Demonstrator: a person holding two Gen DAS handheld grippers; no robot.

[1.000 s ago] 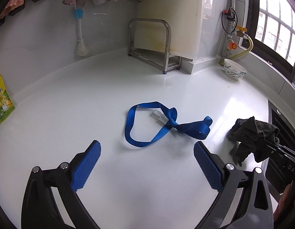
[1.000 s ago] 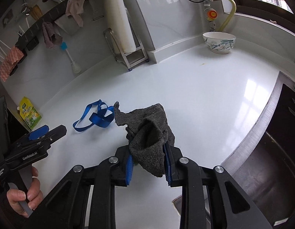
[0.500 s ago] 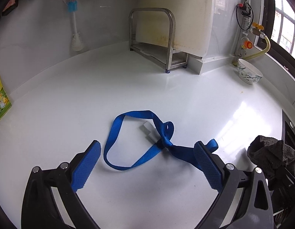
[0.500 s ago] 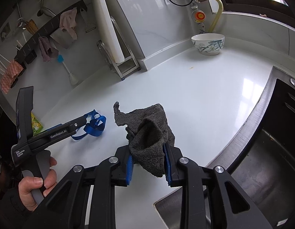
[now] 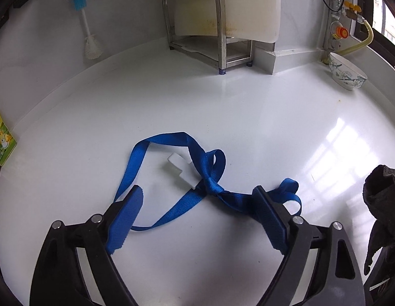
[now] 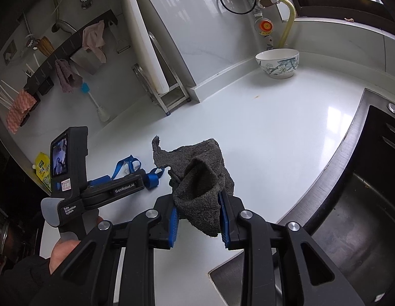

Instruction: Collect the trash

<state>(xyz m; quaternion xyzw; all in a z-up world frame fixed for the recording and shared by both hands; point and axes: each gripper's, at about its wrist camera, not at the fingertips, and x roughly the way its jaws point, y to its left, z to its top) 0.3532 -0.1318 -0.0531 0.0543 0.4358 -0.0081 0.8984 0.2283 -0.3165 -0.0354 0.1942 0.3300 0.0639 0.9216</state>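
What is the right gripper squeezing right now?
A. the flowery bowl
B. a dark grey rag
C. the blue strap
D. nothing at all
B. The right gripper has its fingers pressed against a dark grey rag, while the blue strap lies loose on the white counter between the open fingers of the left gripper.
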